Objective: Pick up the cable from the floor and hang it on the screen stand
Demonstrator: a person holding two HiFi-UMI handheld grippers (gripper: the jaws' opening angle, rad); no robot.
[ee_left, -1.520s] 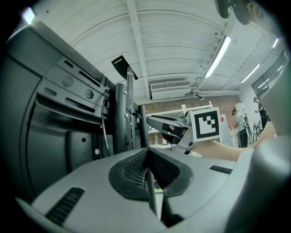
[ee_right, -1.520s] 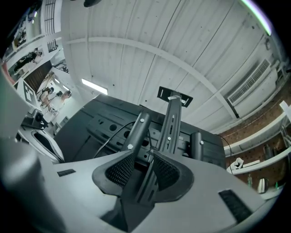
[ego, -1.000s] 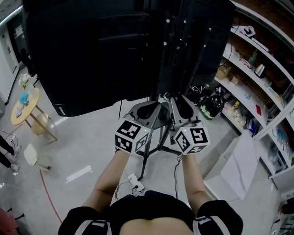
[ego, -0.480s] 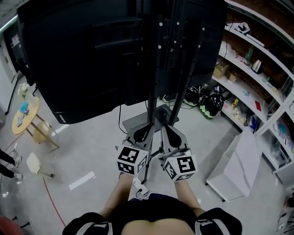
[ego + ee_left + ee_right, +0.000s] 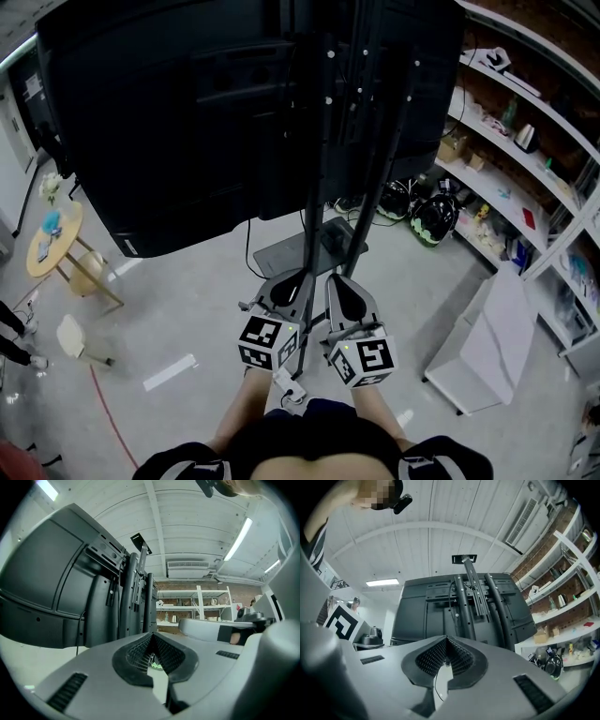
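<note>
A big black screen (image 5: 187,122) shows its back, mounted on the dark poles of its stand (image 5: 314,187), which has a grey base (image 5: 300,251). A white cable with a plug block (image 5: 284,383) lies on the floor near the person's feet, just below the grippers. My left gripper (image 5: 295,278) and right gripper (image 5: 336,280) sit low, side by side, pointing at the stand. In the left gripper view the left gripper (image 5: 152,637) is shut with nothing between its pads. The right gripper (image 5: 446,639) is shut and empty too.
White shelves (image 5: 525,141) with small items line the right side, with helmets (image 5: 431,216) on the floor below. A white panel (image 5: 478,347) leans at right. At left are a round wooden table (image 5: 52,239), a pale stool (image 5: 70,337) and a red cable (image 5: 103,412).
Both grippers have sunk and drawn back toward the person's body. They now sit below the stand's base instead of close to the poles.
</note>
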